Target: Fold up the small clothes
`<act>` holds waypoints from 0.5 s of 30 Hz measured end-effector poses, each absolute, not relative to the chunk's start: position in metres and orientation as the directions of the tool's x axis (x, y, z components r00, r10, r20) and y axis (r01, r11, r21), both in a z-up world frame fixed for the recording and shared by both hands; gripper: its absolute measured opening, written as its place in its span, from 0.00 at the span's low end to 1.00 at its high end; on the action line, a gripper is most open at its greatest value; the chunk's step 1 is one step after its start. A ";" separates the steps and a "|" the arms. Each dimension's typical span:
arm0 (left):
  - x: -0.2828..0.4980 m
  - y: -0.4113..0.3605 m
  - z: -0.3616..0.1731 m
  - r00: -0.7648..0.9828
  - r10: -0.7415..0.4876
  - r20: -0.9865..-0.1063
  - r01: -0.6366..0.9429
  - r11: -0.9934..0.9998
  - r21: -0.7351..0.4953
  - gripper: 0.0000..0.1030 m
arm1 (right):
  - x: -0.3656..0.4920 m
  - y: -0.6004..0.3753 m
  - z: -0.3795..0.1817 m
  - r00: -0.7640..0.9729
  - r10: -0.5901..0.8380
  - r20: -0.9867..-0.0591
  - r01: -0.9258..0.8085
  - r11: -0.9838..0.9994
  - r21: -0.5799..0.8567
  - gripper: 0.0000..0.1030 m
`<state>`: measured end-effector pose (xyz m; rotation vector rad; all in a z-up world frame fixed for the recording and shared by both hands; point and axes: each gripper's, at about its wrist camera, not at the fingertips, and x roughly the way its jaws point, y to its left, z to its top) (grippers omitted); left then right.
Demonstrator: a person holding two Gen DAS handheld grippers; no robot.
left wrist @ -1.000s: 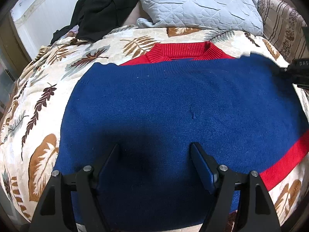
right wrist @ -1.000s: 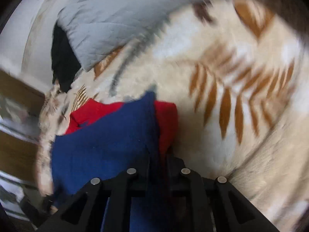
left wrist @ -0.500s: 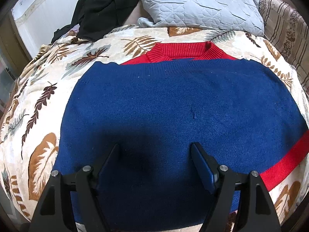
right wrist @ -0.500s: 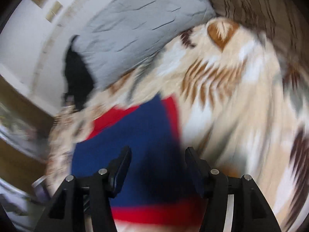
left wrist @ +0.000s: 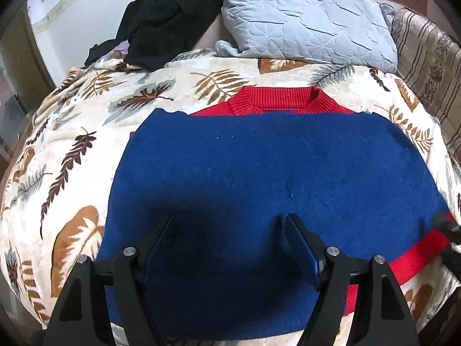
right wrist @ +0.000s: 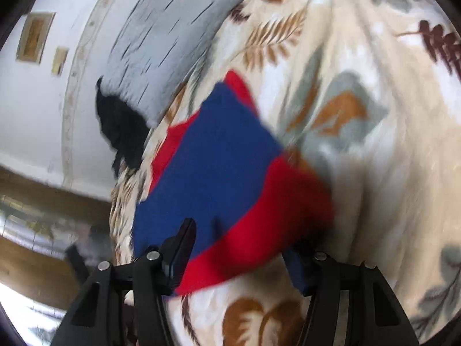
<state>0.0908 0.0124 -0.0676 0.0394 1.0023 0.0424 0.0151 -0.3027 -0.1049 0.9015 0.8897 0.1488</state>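
A blue sweater [left wrist: 259,167] with a red collar [left wrist: 276,101] and a red hem [left wrist: 417,250] lies flat on the leaf-print blanket [left wrist: 72,144]. My left gripper [left wrist: 230,222] hovers open over the sweater's near middle, nothing between its fingers. In the right wrist view, blurred by motion, my right gripper [right wrist: 240,236] straddles the red hem [right wrist: 259,225] at the sweater's [right wrist: 207,155] near right corner. Its jaws are closing, still wide apart, with the hem between them. The same gripper shows as a dark blur [left wrist: 448,230] at the right edge of the left wrist view.
A grey quilted pillow [left wrist: 302,14] and a heap of black clothing [left wrist: 164,17] lie at the head of the bed. Striped bedding [left wrist: 426,57] runs along the right. Beyond the black heap rises a white wall [right wrist: 34,109].
The right gripper let go of the sweater's far right corner, opened, rolled and came down to the red hem at the near right corner. The left gripper stayed put.
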 end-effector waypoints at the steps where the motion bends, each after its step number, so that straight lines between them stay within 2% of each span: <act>1: 0.094 0.010 -0.074 0.514 0.059 -0.856 -0.011 0.998 0.062 0.75 | 0.019 -0.299 -0.103 0.639 0.427 -0.640 0.233 0.685 0.690 0.18; 2: 0.098 0.009 -0.085 0.479 0.070 -0.875 -0.002 0.997 0.079 0.76 | 0.024 -0.296 -0.103 0.625 0.384 -0.680 0.232 0.740 0.631 0.12; 3: 0.098 0.008 -0.087 0.490 0.077 -0.868 0.005 0.996 0.091 0.77 | 0.028 -0.295 -0.107 0.610 0.383 -0.693 0.240 0.744 0.623 0.10; 7: 0.095 0.011 -0.076 0.524 0.074 -0.849 -0.030 0.997 0.068 0.77 | 0.011 -0.281 -0.077 0.667 0.251 -0.702 0.178 0.861 0.477 0.10; 8: 0.096 0.010 -0.078 0.524 0.078 -0.848 -0.030 0.997 0.073 0.77 | 0.011 -0.279 -0.081 0.655 0.240 -0.717 0.187 0.867 0.461 0.12; 10: 0.100 0.007 -0.090 0.498 0.085 -0.863 -0.008 0.996 0.093 0.77 | 0.018 -0.286 -0.102 0.580 0.286 -0.763 0.210 0.852 0.479 0.16; 11: 0.098 0.008 -0.092 0.518 0.084 -0.851 -0.003 0.995 0.096 0.78 | 0.015 -0.295 -0.106 0.597 0.335 -0.729 0.203 0.816 0.541 0.18; 12: 0.098 0.009 -0.092 0.520 0.080 -0.851 -0.004 0.996 0.091 0.78 | 0.011 -0.301 -0.102 0.602 0.349 -0.718 0.199 0.805 0.559 0.29; 13: 0.099 0.010 -0.092 0.516 0.077 -0.853 -0.008 0.996 0.084 0.78 | 0.008 -0.303 -0.098 0.600 0.355 -0.717 0.192 0.806 0.560 0.37; 14: 0.100 0.011 -0.092 0.513 0.076 -0.855 -0.011 0.997 0.083 0.78 | 0.002 -0.307 -0.089 0.609 0.345 -0.714 0.189 0.811 0.553 0.59; 15: 0.100 0.010 -0.092 0.513 0.078 -0.855 -0.011 0.996 0.084 0.78 | -0.003 -0.312 -0.081 0.629 0.325 -0.706 0.194 0.814 0.548 0.68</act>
